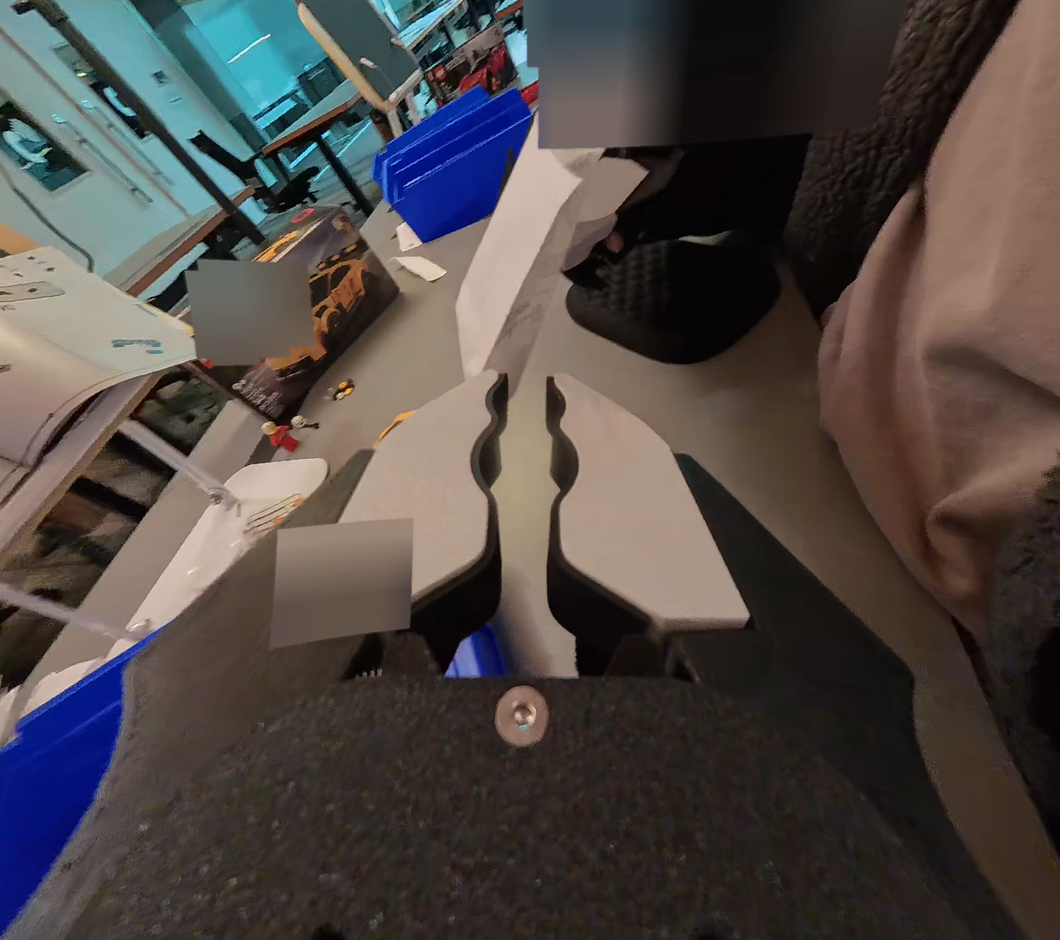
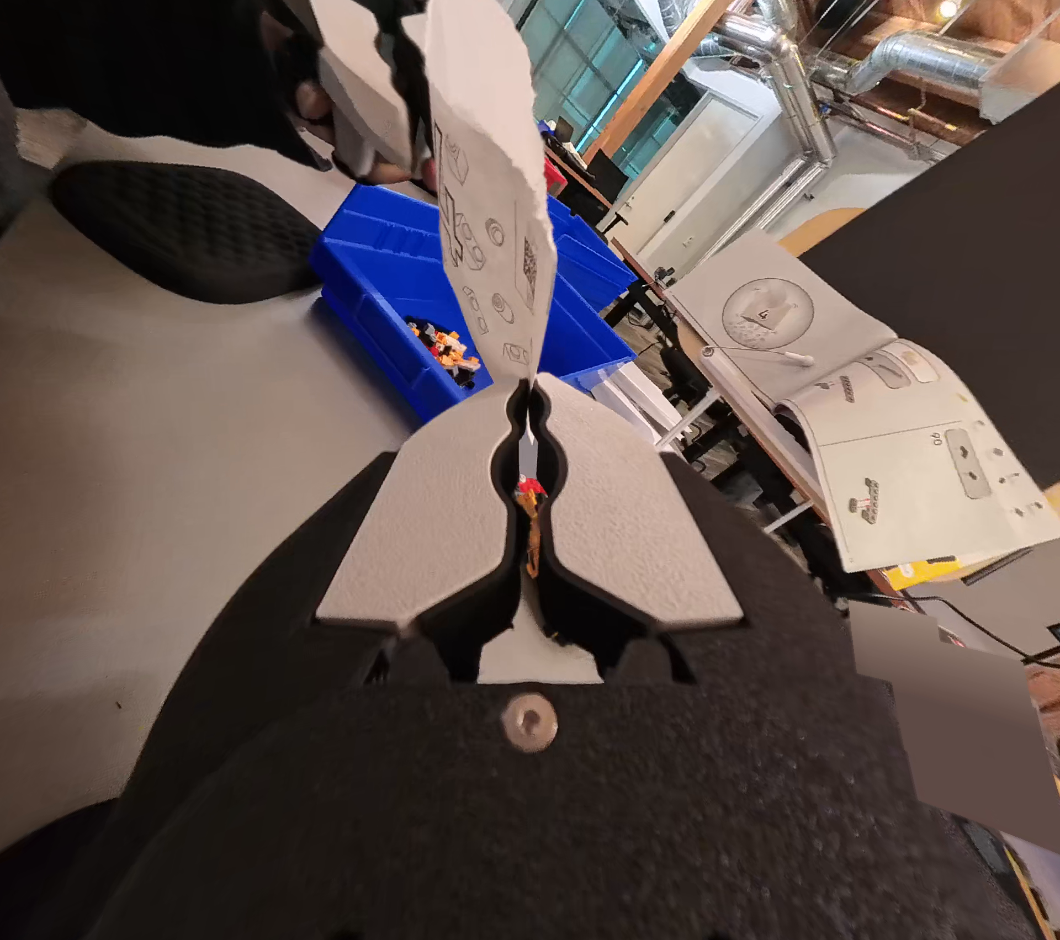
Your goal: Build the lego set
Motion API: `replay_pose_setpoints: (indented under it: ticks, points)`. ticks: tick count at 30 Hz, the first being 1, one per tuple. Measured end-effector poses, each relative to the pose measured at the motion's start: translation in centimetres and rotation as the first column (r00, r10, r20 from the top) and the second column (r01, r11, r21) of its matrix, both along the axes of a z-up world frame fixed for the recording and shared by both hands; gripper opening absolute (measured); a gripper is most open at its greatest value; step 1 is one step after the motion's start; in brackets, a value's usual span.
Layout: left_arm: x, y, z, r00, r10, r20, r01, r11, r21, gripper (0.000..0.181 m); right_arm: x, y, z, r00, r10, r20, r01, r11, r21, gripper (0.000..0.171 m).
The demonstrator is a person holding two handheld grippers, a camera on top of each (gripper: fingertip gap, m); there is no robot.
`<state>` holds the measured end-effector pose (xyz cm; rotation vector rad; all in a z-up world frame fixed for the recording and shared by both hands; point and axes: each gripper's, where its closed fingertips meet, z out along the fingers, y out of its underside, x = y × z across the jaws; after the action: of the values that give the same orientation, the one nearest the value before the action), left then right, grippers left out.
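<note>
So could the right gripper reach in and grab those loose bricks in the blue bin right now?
Probably not as things stand. The right gripper is shut on the paper bag, which hangs across the way to the bricks in the blue bin. It would have to let go first.

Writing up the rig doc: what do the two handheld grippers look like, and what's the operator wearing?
Both match. The left gripper and right gripper each have two light grey, flat-topped fingers with wavy black inner pads, on a black grainy body with one silver hex-socket screw at the centre. No cables show. The operator wears a light pinkish top under a dark fleecy layer.
</note>
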<state>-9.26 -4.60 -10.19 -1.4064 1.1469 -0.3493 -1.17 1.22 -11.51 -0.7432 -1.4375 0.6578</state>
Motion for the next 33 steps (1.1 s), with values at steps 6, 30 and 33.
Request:
replay_pose_setpoints:
  ticks: [6,30,33]
  points:
    - [-0.2,1.2,-1.0,0.999,0.053,-0.007,-0.053,0.998,-0.037,0.000,0.1,0.4,-0.7,0.999,0.012,0.030,-0.010,0.997,-0.082,0.000]
    - [0.2,2.1,-5.6,0.997,0.050,-0.059,-0.059,0.987,-0.153,0.005,-0.3,0.9,-5.2,0.977,0.063,0.203,-0.015,0.973,-0.229,0.000]
    - [0.0,2.6,-6.0,0.989,0.097,-0.107,-0.110,0.986,-0.121,0.002,-0.4,1.6,-6.2,0.966,0.027,0.257,0.042,0.965,-0.259,0.000]
